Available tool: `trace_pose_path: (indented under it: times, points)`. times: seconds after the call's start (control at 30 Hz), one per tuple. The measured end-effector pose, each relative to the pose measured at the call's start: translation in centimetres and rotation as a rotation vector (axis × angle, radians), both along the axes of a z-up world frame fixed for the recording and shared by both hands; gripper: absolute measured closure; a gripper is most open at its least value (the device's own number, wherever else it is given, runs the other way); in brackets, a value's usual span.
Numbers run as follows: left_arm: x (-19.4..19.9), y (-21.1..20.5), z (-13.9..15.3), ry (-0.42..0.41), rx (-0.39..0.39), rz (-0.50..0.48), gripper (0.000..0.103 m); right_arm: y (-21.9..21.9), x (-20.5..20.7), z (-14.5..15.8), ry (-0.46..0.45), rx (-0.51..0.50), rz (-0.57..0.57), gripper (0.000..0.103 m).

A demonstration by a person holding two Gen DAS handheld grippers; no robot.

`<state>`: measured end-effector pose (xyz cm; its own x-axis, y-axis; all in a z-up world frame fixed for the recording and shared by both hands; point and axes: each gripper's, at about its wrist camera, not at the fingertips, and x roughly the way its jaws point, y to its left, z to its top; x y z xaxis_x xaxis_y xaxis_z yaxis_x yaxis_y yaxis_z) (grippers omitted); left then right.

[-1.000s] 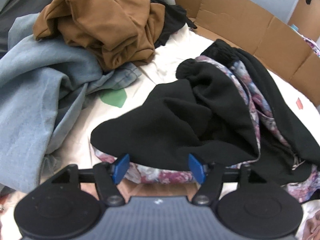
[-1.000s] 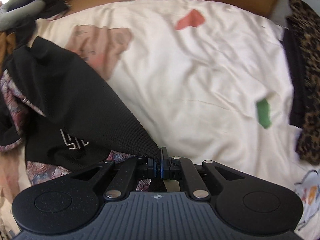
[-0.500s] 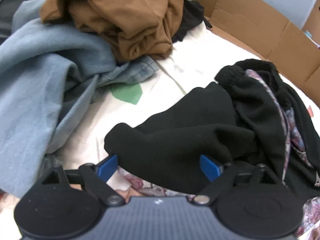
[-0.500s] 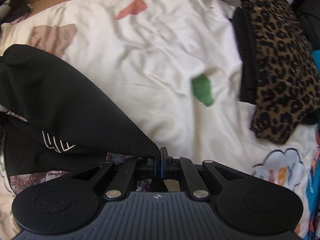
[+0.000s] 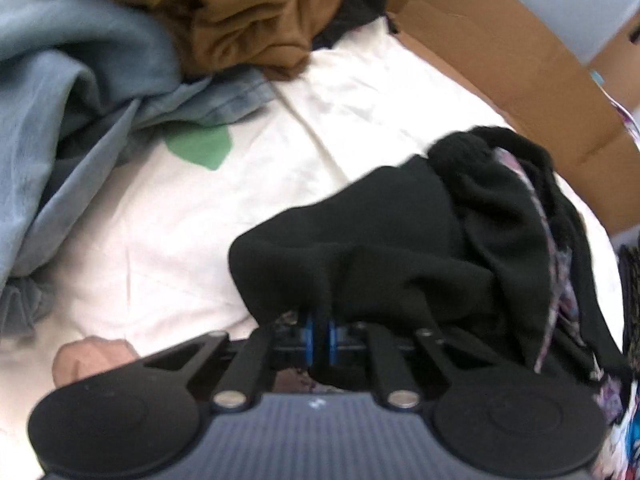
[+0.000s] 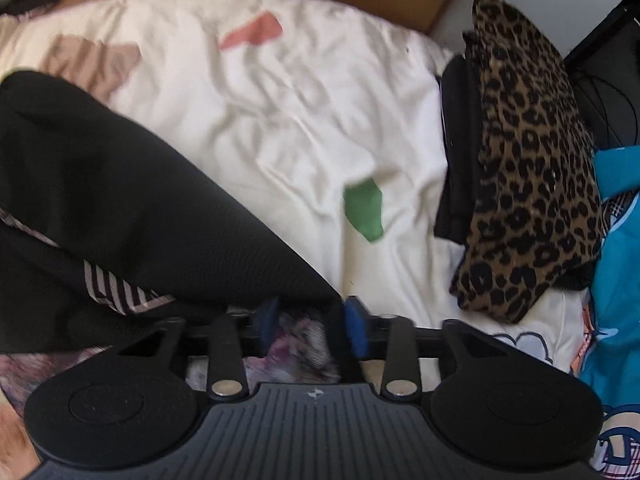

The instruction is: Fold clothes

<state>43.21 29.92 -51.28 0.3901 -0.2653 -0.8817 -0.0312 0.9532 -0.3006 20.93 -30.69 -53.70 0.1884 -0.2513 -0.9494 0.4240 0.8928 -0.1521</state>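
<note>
We see a crumpled black garment [image 5: 400, 240] with a floral lining heaped on a white patterned bed sheet [image 5: 360, 92], beside a pile holding a brown top [image 5: 248, 12] and a pale blue denim piece [image 5: 68, 92]. Our left gripper [image 5: 319, 330] is pinched tight on a bunched fold of the black garment. Our right gripper [image 6: 312, 320] stands partly open; a black edge drapes across its gap, though blur hides whether the pads touch it. A folded leopard-print garment [image 6: 532, 160] lies at the sheet's right edge. We judge the garment is being arranged for folding; next it needs spreading flat on the bare sheet.
</note>
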Motion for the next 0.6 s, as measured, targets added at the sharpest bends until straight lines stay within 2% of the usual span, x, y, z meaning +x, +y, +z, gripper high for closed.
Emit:
trace_pose_path:
  times: [0.07, 0.3, 0.47, 0.6]
  points:
    - [-0.7, -0.2, 0.6, 0.002, -0.009, -0.018, 0.096, 0.3, 0.3, 0.8, -0.037, 0.006, 0.006, 0.054]
    - [-3.2, -0.6, 2.5, -0.002, -0.014, -0.084, 0.098, 2.2, 1.4, 2.8, -0.127, 0.043, 0.058, 0.054]
    - [-7.9, -1.1, 4.9, -0.002, -0.003, -0.076, 0.099, 4.5, 2.5, 4.2, -0.176, 0.077, 0.118, 0.054]
    - [-12.3, -1.1, 8.9, -0.005, 0.006, -0.069, 0.099, 6.5, 3.4, 5.4, -0.213, 0.1, 0.171, 0.054]
